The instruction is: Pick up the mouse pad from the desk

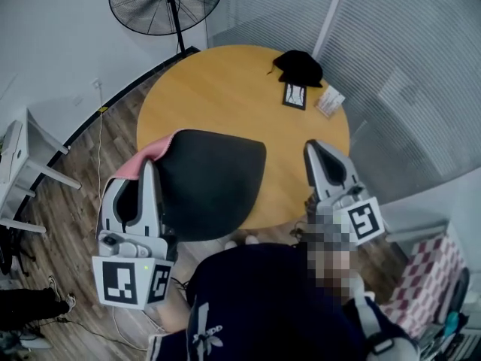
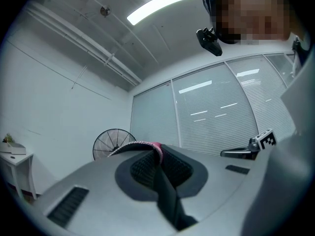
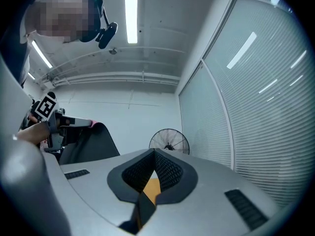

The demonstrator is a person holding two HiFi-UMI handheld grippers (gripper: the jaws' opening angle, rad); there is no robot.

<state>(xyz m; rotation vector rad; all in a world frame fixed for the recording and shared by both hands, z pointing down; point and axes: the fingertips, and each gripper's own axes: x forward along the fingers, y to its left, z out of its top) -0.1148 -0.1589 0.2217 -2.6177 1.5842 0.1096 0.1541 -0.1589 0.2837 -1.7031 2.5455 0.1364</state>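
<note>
The mouse pad (image 1: 214,179) hangs clear of the round wooden desk (image 1: 225,96), with its black underside toward me and a pink edge at its upper left. My left gripper (image 1: 150,165) is shut on its left edge. In the left gripper view the pad (image 2: 158,156) shows as a thin pink-and-black strip pinched between the pads of the left gripper (image 2: 156,150). My right gripper (image 1: 313,147) hovers over the desk's near right rim, apart from the pad. In the right gripper view the right gripper (image 3: 153,154) has its tips together and holds nothing; only desk wood shows through.
At the desk's far right lie a black cloth object (image 1: 298,66), a small dark-framed card (image 1: 294,95) and a white slip (image 1: 330,101). A standing fan (image 1: 167,2) is behind the desk, and a white shelf unit (image 1: 19,164) is at the left. Glass walls with blinds are at the right.
</note>
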